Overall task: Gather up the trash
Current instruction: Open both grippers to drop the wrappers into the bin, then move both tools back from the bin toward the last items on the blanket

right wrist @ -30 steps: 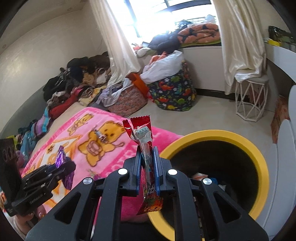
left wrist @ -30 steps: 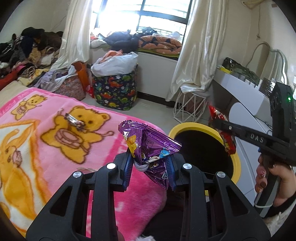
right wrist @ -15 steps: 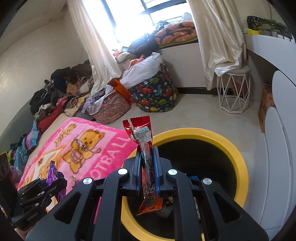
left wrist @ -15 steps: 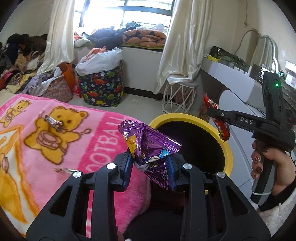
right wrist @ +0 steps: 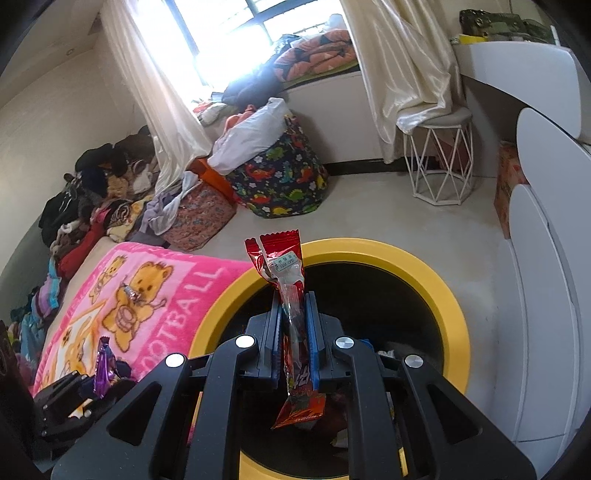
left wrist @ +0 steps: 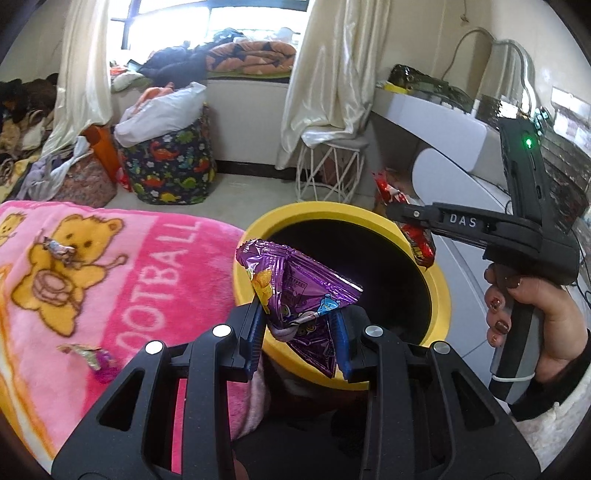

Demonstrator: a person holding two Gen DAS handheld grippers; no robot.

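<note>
Left gripper [left wrist: 298, 325] clamps purple bag [left wrist: 295, 291] above near rim of yellow bin [left wrist: 332, 211]; right gripper [right wrist: 294, 334] pinches red wrapper [right wrist: 291, 317] tight, hanging over bin mouth; person's hand [left wrist: 532, 314] grips right handle; two candy wrappers, wrapper one [left wrist: 59, 249] and wrapper two [left wrist: 88, 356], lie on pink blanket [left wrist: 155, 280] beside bin.

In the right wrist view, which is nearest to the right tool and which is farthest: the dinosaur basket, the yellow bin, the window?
1. Yellow bin: directly under the right tool, which holds a red wrapper.
2. Dinosaur basket: on the floor beyond the bin.
3. Window: at the far wall, upper left.
</note>
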